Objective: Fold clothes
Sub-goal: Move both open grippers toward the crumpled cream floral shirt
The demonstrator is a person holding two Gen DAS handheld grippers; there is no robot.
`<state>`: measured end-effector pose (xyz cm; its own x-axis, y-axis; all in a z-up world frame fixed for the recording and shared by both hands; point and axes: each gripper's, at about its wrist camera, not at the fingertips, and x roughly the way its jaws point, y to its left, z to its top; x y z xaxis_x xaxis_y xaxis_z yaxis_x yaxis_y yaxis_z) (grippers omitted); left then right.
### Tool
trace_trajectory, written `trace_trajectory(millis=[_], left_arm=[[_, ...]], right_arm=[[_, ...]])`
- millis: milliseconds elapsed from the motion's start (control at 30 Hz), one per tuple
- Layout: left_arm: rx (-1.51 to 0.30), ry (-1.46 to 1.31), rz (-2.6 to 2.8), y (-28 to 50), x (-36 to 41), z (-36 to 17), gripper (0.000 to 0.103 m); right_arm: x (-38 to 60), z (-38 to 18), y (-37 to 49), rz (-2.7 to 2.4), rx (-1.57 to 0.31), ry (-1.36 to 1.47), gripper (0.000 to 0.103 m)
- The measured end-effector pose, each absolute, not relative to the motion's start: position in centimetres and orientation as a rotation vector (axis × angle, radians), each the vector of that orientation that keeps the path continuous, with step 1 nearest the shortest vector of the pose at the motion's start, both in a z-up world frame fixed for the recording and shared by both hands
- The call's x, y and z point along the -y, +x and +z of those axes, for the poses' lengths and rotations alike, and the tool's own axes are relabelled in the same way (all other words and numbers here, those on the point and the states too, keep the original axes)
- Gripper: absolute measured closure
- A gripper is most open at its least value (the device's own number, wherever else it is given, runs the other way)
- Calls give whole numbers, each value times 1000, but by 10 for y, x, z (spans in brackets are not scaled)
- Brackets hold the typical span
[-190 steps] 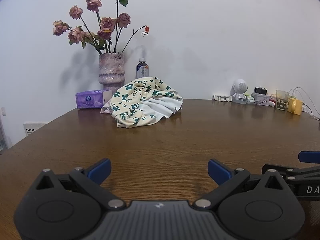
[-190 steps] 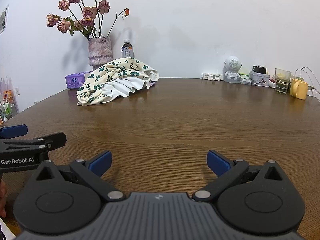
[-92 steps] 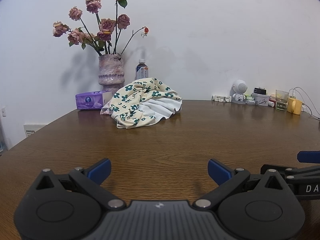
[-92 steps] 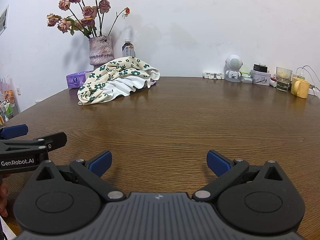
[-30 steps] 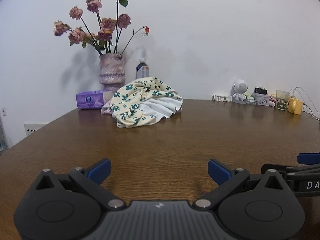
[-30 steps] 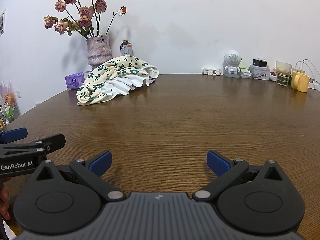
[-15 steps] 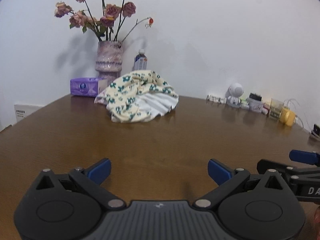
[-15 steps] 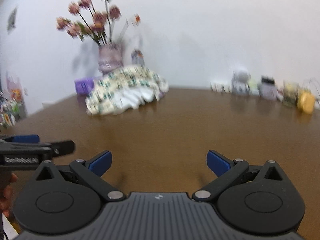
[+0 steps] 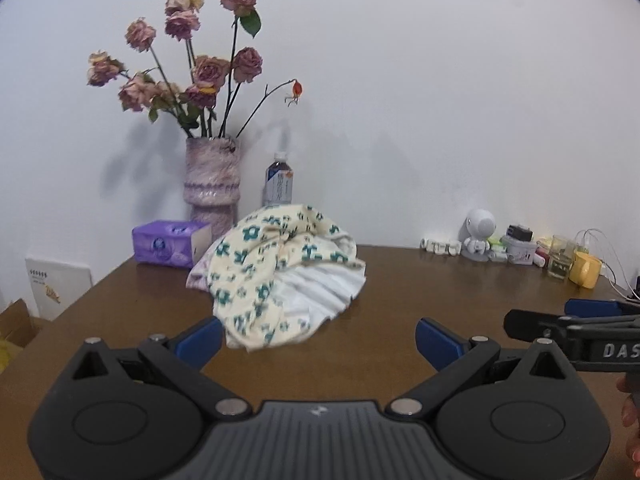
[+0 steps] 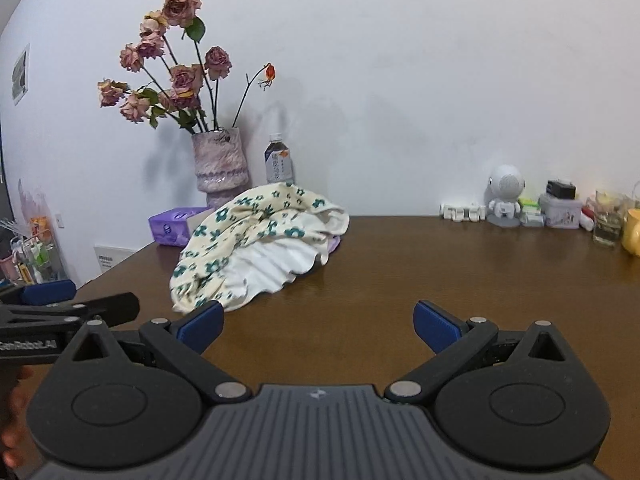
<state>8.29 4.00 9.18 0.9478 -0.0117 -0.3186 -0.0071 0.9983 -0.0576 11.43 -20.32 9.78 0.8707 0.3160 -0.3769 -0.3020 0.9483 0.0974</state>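
Note:
A crumpled cream garment with green flowers and a white ruffled edge (image 9: 280,280) (image 10: 256,240) lies in a heap on the brown wooden table (image 9: 400,300) (image 10: 400,264). My left gripper (image 9: 318,342) is open just short of the heap's near edge, nothing between its blue pads. My right gripper (image 10: 318,326) is open too, with its left pad close to the heap's front corner. Each gripper shows at the side of the other's view.
Behind the heap stand a purple vase of dried roses (image 9: 212,188), a drink bottle (image 9: 279,180) and a purple tissue pack (image 9: 170,242). Along the back right are a white robot figure (image 10: 505,196), small boxes, a glass (image 10: 607,220) and a yellow mug (image 9: 586,270).
Both grippers have moved forward over the table toward the garment, which now looms much larger and closer. Their jaws stay open. The garment itself has not moved.

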Motion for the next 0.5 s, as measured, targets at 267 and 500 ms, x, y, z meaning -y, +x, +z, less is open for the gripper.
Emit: trace_trajectory(millis=[267, 500], left_arm=[[-336, -15, -41, 144, -45, 103, 0], [-362, 9, -4, 201, -61, 100, 0]], right_arm=[[190, 101, 172, 350, -435, 5, 0], [171, 97, 229, 337, -476, -3, 0]])
